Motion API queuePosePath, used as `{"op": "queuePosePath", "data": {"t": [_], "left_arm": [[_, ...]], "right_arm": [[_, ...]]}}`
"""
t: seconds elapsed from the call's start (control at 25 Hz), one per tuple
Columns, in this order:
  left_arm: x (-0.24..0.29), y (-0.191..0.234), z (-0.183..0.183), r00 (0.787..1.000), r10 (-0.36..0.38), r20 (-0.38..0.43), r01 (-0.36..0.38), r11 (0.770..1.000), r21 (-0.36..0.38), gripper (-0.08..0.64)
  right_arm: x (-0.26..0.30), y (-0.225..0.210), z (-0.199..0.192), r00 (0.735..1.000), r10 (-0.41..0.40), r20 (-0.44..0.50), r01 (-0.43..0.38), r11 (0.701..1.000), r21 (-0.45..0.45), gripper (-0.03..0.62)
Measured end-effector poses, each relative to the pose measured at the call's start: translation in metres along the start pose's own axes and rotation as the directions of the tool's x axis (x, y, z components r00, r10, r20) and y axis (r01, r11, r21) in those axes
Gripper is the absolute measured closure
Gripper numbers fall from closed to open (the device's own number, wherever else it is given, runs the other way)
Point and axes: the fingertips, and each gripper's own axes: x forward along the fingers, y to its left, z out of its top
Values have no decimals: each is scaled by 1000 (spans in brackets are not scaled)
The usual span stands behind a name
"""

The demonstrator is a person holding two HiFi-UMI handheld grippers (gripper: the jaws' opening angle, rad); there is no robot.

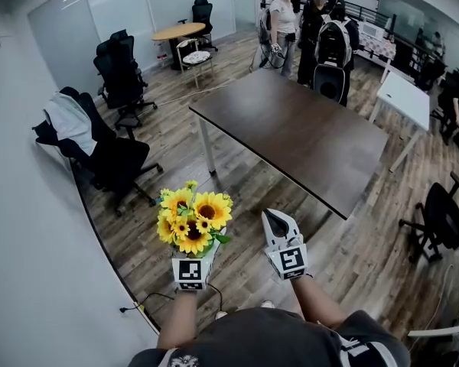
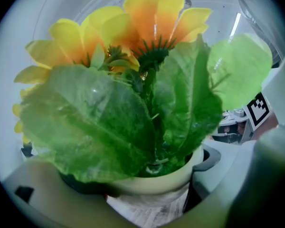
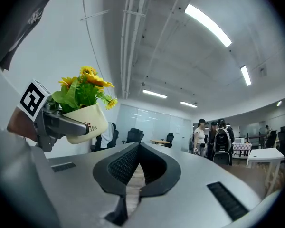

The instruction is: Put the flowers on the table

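Yellow sunflowers in a cream pot [image 1: 193,222] sit gripped in the left tongs [image 1: 193,257], in the air beside the closed, empty right tongs [image 1: 276,220], well short of the dark brown rectangular surface [image 1: 291,136] ahead, so approach and set-down remain.

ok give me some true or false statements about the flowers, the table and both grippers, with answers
1. The left gripper holds the sunflower pot. True.
2. The sunflower pot stands on the brown table. False: it is held in the air, short of the table.
3. The right gripper holds nothing. True.
4. The right gripper's fingers are spread wide. False: their tips are together.
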Motion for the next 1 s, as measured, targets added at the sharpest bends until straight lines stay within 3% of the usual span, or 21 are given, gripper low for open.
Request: {"op": "queuePosePath", "data": {"t": [0.28,0.56,0.72,1.0], "left_arm": [[37,-60,12,1000,20,-23,-20,1000,-6,17],[43,-64,5,999,33,-40,-34,999,-21,17],[47,-66,-4,998,-1,-57,0,1000,-18,17],[57,-65,-18,999,-53,-6,53,998,14,17]], "right_arm": [[-33,-71,-19,1000,5,-3,-5,1000,20,568],[-31,-76,-27,999,28,18,-28,999,31,568],[-25,-72,-22,999,23,34,-25,998,58,567],[-17,-54,-48,1000,14,15,-15,999,53,568]]}}
